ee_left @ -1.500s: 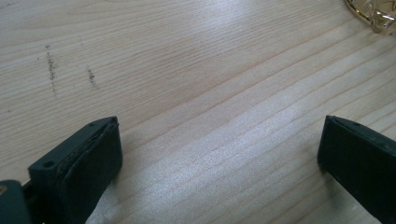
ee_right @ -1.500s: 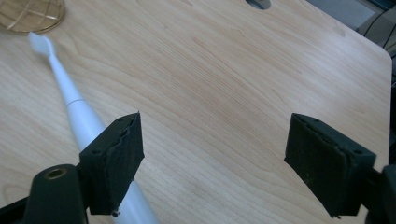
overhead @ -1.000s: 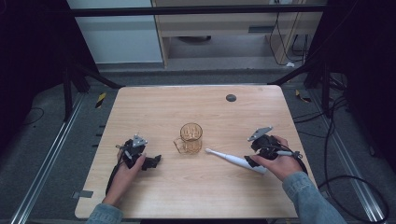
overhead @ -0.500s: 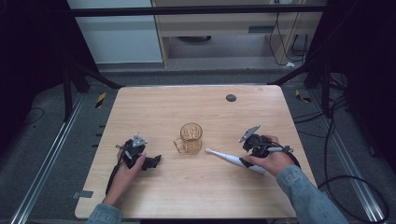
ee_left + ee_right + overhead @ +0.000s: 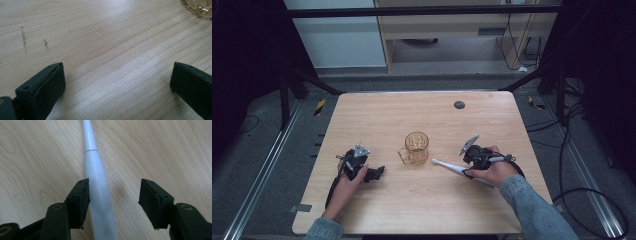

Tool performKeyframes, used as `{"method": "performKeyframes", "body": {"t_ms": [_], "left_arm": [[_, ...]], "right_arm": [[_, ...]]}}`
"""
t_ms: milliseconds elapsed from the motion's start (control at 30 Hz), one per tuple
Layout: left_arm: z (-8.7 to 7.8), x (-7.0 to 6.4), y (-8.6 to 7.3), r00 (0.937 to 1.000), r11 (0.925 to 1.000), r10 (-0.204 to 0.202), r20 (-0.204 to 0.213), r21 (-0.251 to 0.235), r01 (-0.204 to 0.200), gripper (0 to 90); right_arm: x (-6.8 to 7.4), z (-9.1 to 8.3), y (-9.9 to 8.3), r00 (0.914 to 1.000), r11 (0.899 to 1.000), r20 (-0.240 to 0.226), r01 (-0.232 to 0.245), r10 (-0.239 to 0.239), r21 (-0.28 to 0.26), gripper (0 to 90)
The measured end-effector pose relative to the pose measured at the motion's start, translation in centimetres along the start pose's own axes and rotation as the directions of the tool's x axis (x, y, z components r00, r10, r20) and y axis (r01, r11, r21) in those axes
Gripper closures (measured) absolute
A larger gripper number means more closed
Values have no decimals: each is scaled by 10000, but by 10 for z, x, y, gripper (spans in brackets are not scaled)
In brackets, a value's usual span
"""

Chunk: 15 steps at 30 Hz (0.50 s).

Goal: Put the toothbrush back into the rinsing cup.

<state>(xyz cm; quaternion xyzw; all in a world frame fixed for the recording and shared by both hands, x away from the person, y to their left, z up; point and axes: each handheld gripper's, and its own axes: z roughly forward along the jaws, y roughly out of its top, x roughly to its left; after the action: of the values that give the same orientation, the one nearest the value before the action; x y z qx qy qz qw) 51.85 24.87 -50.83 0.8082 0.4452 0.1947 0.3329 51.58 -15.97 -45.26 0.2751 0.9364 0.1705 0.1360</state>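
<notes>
The right gripper (image 5: 113,202) sits low over the white toothbrush (image 5: 96,175), fingers (image 5: 80,200) spread wide; the handle lies between them, against the left finger, ungripped. The step in hand is judged to be the pick-up. Next move: centre the handle, then close. The toothbrush lies on the counter (image 5: 382,115), right of centre, its narrow end pointing at the amber glass mug (image 5: 415,147). The left gripper (image 5: 117,82) rests at near left, fingers wide apart and empty. The hand hides the handle's rear.
</notes>
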Motion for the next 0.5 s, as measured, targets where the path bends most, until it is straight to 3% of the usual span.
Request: {"method": "performKeyframes", "body": {"t_ms": [267,500], "left_arm": [[0,0,0,10000,10000,-4,8,-7,4,0],[0,0,0,10000,10000,25,18,-2,-25,0]], "right_arm": [[10,11,6,9987,9981,-318,419,-405,455,466],[10,15,8,9978,9968,-539,432,-396,670,525]]}}
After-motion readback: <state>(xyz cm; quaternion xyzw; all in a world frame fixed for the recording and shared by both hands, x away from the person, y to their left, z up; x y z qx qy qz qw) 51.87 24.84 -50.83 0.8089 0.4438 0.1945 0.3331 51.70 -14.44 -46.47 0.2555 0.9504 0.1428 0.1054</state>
